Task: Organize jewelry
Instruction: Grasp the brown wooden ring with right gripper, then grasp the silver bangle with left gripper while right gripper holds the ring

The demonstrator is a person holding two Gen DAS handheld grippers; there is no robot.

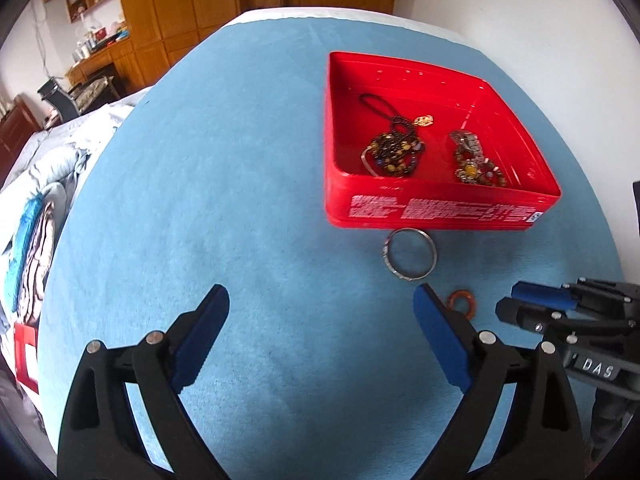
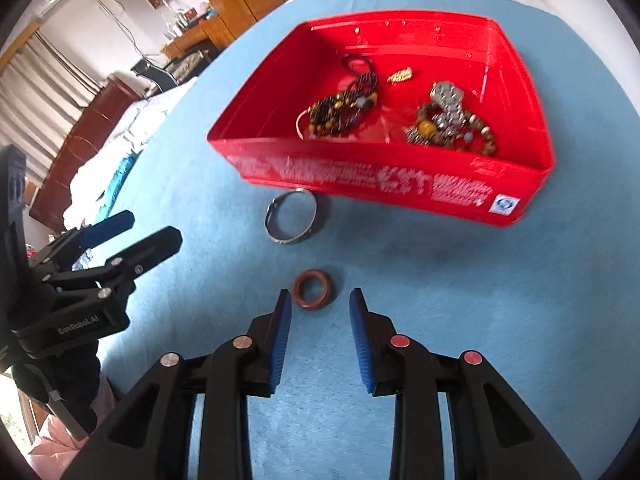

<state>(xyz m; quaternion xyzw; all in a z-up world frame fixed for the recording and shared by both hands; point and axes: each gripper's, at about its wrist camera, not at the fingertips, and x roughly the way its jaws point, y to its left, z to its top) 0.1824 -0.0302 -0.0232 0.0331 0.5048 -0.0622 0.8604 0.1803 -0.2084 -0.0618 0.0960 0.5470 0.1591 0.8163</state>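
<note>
A red box (image 1: 440, 210) (image 2: 400, 184) stands on the blue cloth and holds beaded bracelets (image 1: 394, 152) (image 2: 340, 114) and a metal watch with more beads (image 1: 474, 158) (image 2: 450, 114). A silver bangle (image 1: 409, 258) (image 2: 291, 218) lies on the cloth just in front of the box. A small brown ring (image 1: 462, 302) (image 2: 313, 289) lies nearer. My right gripper (image 2: 320, 300) is open and empty, its fingertips just short of the brown ring; it also shows in the left wrist view (image 1: 516, 304). My left gripper (image 1: 320, 300) is wide open and empty above the cloth, and shows in the right wrist view (image 2: 152, 226).
The blue cloth (image 1: 220, 200) covers a rounded table. A bed with folded bedding (image 1: 36, 208) lies to the left. Wooden cabinets (image 1: 168, 4) and a desk stand at the back.
</note>
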